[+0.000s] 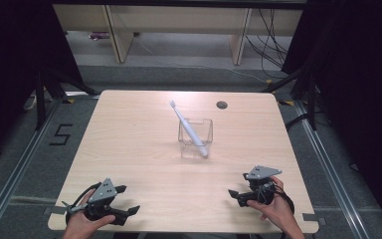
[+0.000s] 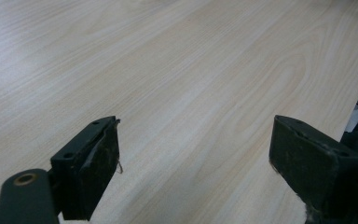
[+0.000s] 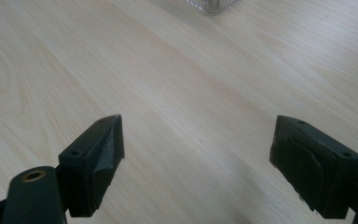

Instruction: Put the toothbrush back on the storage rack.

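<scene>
Toothbrush leaning in clear holder at table centre.
Left gripper at seven o'clock, right gripper at five, both sitting with jaws spread wide, holding nothing.

A black mark, seemingly a "5", stands on the floor left of the table

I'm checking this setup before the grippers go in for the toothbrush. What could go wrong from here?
1. The toothbrush leans tilted in the clear holder, head sticking out past the rim; a sideways pull could tip the light-looking holder over.
2. The holder is transparent, so its walls are hard to judge, and a jaw might knock it.
3. Both the left gripper and right gripper are open near the table's front edge, so the reach is long.
</scene>
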`<action>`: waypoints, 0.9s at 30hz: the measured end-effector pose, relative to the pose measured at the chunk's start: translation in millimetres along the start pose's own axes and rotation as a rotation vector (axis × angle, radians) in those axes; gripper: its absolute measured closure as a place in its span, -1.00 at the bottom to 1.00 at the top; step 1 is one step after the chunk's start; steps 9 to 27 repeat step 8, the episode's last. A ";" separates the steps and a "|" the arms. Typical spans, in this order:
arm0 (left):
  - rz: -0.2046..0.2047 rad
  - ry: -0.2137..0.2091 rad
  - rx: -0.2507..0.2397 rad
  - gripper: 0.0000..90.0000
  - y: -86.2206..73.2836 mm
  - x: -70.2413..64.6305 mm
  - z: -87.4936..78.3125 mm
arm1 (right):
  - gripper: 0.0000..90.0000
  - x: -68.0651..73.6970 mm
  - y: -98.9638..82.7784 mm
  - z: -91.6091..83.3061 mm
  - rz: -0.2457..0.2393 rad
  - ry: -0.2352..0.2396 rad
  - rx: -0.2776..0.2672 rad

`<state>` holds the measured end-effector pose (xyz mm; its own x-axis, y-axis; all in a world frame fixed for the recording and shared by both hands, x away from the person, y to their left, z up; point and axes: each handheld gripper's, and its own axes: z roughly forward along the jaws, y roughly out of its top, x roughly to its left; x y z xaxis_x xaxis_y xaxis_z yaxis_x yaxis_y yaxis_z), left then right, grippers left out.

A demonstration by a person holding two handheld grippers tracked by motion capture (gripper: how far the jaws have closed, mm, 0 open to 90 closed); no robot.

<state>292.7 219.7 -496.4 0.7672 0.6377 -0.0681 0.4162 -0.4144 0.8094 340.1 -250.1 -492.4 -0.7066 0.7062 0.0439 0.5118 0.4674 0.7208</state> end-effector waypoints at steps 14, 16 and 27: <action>0.008 -0.001 -0.002 -0.66 1.7 -1.6 -1.2 | -0.60 0.0 0.5 0.7 -0.005 -0.002 0.008; 0.008 -0.001 -0.002 -0.66 1.7 -1.6 -1.2 | -0.60 0.0 0.5 0.7 -0.005 -0.002 0.008; 0.008 -0.001 -0.002 -0.66 1.7 -1.6 -1.2 | -0.60 0.0 0.5 0.7 -0.005 -0.002 0.008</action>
